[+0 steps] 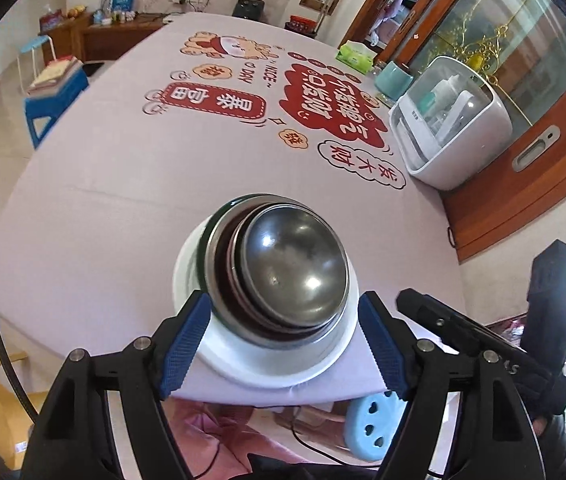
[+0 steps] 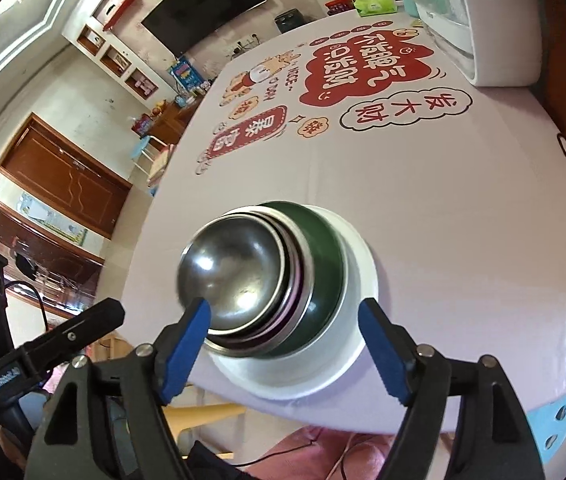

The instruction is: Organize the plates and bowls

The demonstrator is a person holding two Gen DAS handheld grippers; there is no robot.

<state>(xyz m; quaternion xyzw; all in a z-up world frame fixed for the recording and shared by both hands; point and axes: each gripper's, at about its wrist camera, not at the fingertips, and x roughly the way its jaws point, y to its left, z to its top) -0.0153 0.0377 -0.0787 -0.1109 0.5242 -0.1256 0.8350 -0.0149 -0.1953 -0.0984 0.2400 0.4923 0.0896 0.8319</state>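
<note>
A stack of nested bowls stands on a white plate [image 1: 251, 364] near the table's front edge. The top one is a steel bowl [image 1: 295, 264], with several more bowls under it and a dark green one [image 2: 323, 264] lowest. My left gripper [image 1: 283, 344] is open, its blue pads [image 1: 187, 344] on either side of the stack, empty. In the right wrist view the same steel bowl [image 2: 235, 272] and white plate [image 2: 347, 344] show. My right gripper [image 2: 283, 344] is open, its pads [image 2: 185, 344] either side of the stack, empty.
The table has a pale printed tablecloth [image 1: 123, 184]. A white appliance with a clear lid [image 1: 451, 120] stands at the right side, a green tissue pack [image 1: 357, 56] and a teal jar [image 1: 393, 76] behind it. A blue stool [image 1: 375, 424] sits below the front edge.
</note>
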